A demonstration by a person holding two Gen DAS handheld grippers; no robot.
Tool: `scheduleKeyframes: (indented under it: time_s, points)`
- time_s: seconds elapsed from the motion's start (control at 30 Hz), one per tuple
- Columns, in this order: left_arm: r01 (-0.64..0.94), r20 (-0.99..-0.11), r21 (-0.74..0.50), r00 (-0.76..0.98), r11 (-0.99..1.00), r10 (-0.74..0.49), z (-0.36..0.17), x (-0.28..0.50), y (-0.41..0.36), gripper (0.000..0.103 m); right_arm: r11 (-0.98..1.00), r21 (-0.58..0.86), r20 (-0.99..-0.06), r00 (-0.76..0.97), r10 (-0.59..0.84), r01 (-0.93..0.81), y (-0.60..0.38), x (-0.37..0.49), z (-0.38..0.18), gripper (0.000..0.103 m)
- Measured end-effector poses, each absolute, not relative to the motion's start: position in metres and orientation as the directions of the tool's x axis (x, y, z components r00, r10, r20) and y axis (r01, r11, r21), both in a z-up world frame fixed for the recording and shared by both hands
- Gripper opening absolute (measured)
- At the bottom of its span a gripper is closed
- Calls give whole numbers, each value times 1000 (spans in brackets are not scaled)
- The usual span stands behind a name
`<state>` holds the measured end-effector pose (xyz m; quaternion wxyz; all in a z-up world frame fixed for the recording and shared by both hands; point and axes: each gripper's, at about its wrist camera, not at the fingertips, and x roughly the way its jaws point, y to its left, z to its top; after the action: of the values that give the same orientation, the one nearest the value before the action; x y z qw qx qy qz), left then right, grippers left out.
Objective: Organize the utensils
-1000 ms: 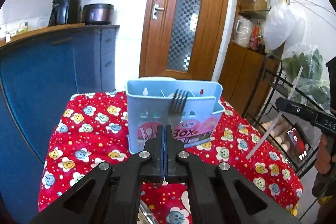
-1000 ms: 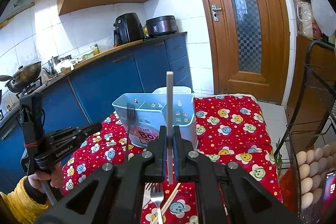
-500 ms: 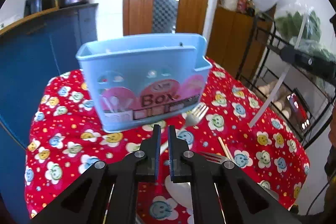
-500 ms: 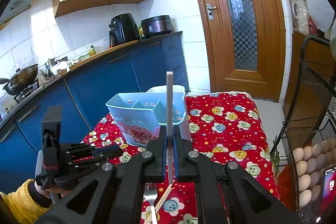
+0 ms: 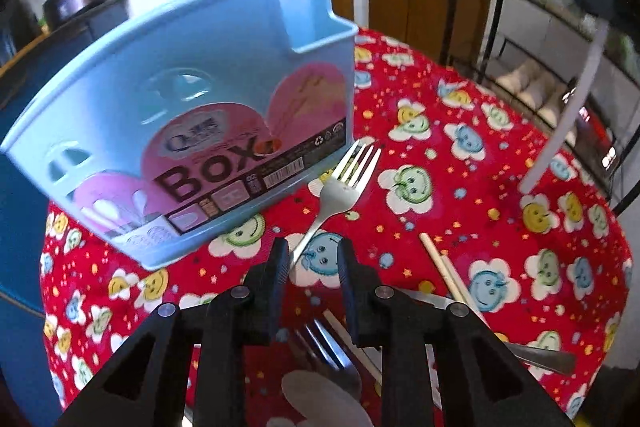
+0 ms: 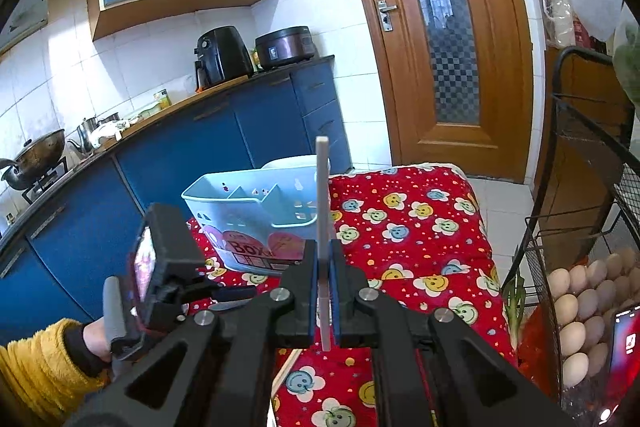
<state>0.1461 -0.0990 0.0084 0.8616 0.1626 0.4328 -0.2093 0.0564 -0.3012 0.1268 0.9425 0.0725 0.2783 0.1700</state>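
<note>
Left gripper [image 5: 312, 259] gapes over a fork [image 5: 340, 183] lying beside the blue utensil box [image 5: 180, 115], contents unseen, while right gripper [image 6: 322, 267] clamps 1 white chopstick [image 6: 322, 195] upright.

Fork [image 5: 338, 193] right of box [image 5: 192, 131]

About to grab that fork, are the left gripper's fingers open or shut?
Open: the left gripper shows a clear gap between its fingers, with the fork handle lying in it.
</note>
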Motion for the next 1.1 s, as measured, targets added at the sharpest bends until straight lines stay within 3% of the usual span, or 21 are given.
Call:
scheduleKeyframes:
  time_s: [0.3, 0.37, 0.4, 0.67, 1.1]
  points:
    - [557, -854, 147, 488, 818, -179, -6, 165, -117, 25, 928, 265, -507, 780, 366, -264, -315, 64, 116, 7]
    - [566, -850, 160, 495, 809, -178, -7, 165, -121, 19, 925, 274, -508, 778, 370, -262, -317, 65, 114, 7]
    - [572, -849, 159, 495, 804, -184, -8, 164, -123, 11, 924, 278, -508, 777, 372, -261, -318, 66, 113, 7]
    - [574, -826, 146, 519, 806, -220, -4, 149, -130, 5, 925, 279, -508, 778, 371, -259, -319, 68, 112, 7]
    - [473, -655, 39, 677, 880, -335, 49, 111, -98, 1, 930, 249, -483, 797, 361, -270, -311, 59, 121, 6]
